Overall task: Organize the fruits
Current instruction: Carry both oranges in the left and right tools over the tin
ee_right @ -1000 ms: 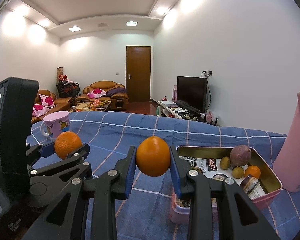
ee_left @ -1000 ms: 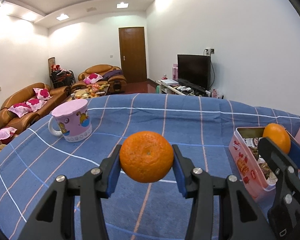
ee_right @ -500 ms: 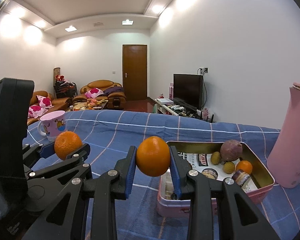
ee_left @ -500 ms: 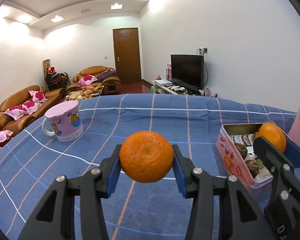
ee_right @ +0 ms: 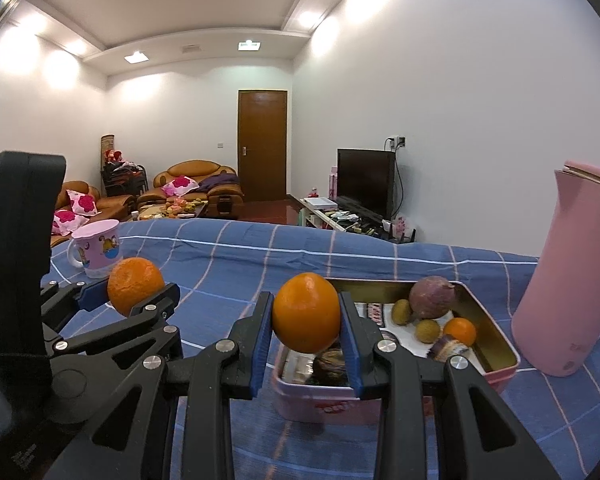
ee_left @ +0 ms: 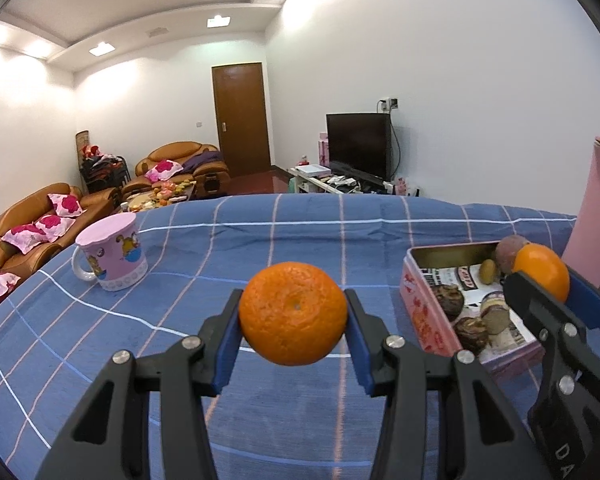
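Tin nearer, dimpled tangerine, smooth orange

Two black plastic grippers, left gripper and right gripper. Long black arms with holes cut through, shaped like triangles. Shiny round silver screws at the joints. Flat blue pads on the inside of the fingers. White letters on the right one's side. Black boxy block with a lit screen on the left one.

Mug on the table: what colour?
Pink with cartoon prints, white handle; the mug shows best in the left wrist view.
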Tool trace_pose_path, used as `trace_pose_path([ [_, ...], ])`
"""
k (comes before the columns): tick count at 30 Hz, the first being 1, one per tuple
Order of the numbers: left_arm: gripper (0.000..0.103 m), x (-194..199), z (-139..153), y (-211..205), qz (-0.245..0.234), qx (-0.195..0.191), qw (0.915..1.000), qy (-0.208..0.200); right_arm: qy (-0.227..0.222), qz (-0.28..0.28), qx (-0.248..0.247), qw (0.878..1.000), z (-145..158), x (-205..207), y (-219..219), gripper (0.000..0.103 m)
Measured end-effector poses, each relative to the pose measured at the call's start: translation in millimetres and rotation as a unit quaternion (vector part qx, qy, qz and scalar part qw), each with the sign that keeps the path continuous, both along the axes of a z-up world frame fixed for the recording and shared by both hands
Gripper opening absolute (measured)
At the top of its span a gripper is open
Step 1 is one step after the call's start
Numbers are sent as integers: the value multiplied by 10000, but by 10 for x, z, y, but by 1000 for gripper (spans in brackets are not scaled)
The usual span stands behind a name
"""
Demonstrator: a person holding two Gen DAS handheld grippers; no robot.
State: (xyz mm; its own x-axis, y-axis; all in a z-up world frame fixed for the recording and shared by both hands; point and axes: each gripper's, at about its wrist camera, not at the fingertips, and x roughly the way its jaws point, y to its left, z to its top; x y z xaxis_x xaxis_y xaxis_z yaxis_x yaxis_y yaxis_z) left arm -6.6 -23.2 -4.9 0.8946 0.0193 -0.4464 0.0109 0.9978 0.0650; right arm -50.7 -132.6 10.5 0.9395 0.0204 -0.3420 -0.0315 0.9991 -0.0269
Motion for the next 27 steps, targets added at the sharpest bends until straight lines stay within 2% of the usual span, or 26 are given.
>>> trace_pose_path([
  [18,49,-79,26,-504,-388,217,9990,-62,-8,-331,-27,9994,30,-122,-479,34],
  [27,49,-63,34,-744,-615,195,9979,-22,-16,-524,-42,9986,42,-160,-712,34],
])
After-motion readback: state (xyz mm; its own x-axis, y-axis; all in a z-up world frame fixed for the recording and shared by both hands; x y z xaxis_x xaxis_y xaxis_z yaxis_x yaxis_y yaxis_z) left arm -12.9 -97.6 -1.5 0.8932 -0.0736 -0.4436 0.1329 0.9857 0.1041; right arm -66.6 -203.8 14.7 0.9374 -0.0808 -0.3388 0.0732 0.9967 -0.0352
